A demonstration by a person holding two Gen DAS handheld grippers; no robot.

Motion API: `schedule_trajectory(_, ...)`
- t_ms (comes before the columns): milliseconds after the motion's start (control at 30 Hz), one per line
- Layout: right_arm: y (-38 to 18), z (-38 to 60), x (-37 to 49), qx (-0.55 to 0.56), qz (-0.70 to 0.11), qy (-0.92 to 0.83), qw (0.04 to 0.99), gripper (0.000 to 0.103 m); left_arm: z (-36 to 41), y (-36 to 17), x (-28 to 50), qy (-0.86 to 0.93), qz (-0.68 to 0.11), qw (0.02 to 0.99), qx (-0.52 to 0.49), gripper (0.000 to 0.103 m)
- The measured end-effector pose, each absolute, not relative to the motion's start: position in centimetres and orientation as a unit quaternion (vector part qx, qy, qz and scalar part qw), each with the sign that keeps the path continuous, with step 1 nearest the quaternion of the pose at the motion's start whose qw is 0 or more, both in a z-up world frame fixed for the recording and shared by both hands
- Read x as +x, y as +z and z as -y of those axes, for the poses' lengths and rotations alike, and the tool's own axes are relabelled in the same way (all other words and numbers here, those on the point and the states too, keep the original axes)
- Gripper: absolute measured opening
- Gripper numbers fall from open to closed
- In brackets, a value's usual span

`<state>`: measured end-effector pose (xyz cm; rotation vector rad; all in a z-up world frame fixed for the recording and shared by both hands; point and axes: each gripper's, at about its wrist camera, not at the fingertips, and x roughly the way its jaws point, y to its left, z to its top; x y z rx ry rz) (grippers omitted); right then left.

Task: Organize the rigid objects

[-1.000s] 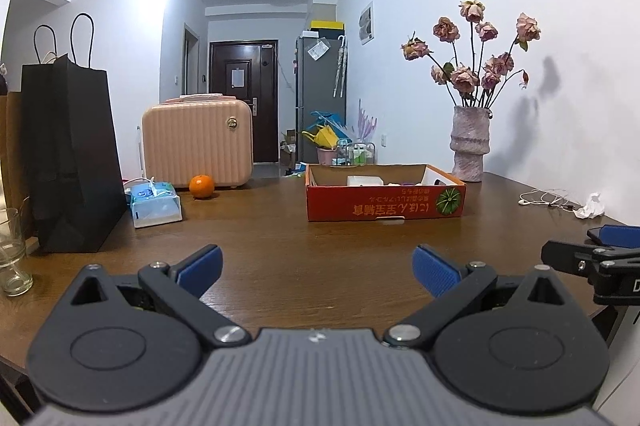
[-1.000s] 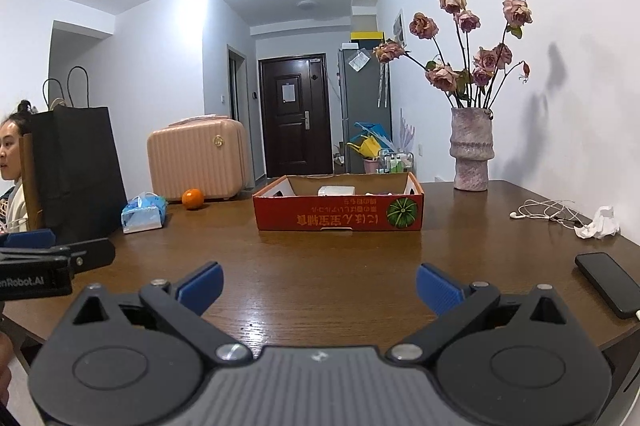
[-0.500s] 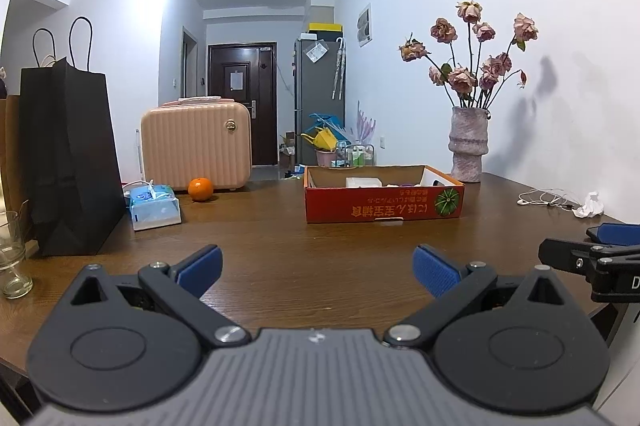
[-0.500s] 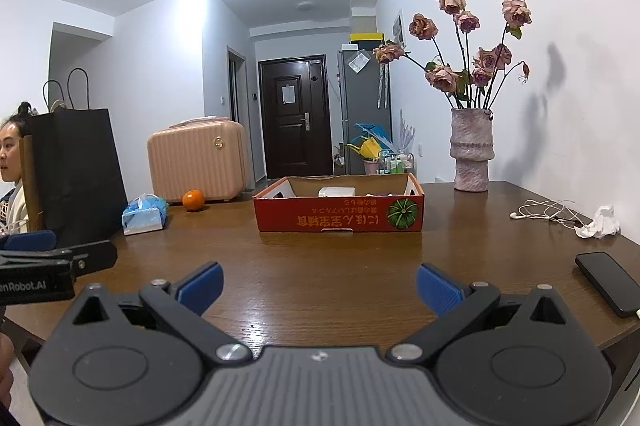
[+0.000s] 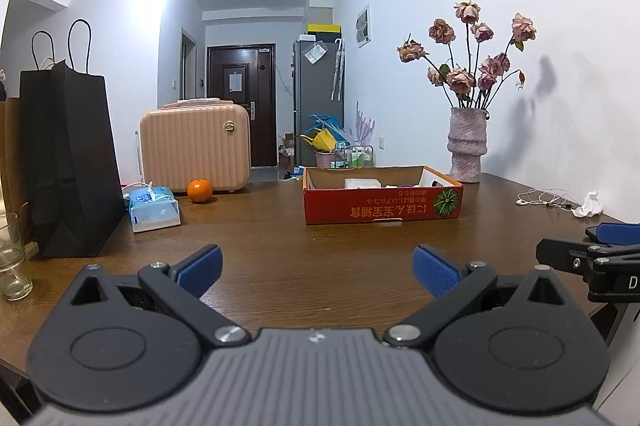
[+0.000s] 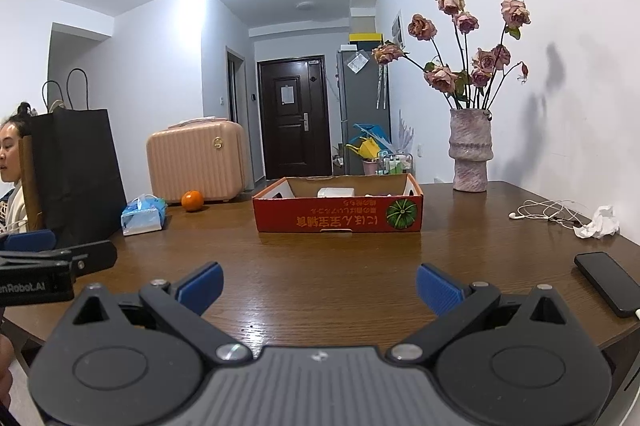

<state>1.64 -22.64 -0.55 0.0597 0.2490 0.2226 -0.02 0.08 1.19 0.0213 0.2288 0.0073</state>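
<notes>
A red cardboard box sits in the middle of the brown wooden table; it also shows in the right wrist view. It holds a white item and other small things I cannot make out. My left gripper is open and empty, above the table's near edge. My right gripper is open and empty, beside it on the right. An orange, a blue tissue pack and a black phone lie on the table.
A black paper bag and a glass stand at the left. A pink case stands at the back, a vase of dried roses at the back right. White earphones and crumpled tissue lie at the right. A person sits left.
Both views have shifted very slightly, the left gripper a touch lower. Both grippers stay open and empty. Nothing on the table has moved.
</notes>
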Motion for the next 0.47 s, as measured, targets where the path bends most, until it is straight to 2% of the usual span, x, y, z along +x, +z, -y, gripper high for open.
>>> schedule_trajectory(467, -0.28, 22.88, 1.62, 0.033, -0.121, 0.107, 0.986, 0.103, -0.22, 1.21, 0.00, 0.001, -0.115, 0.993, 0.007, 0.103)
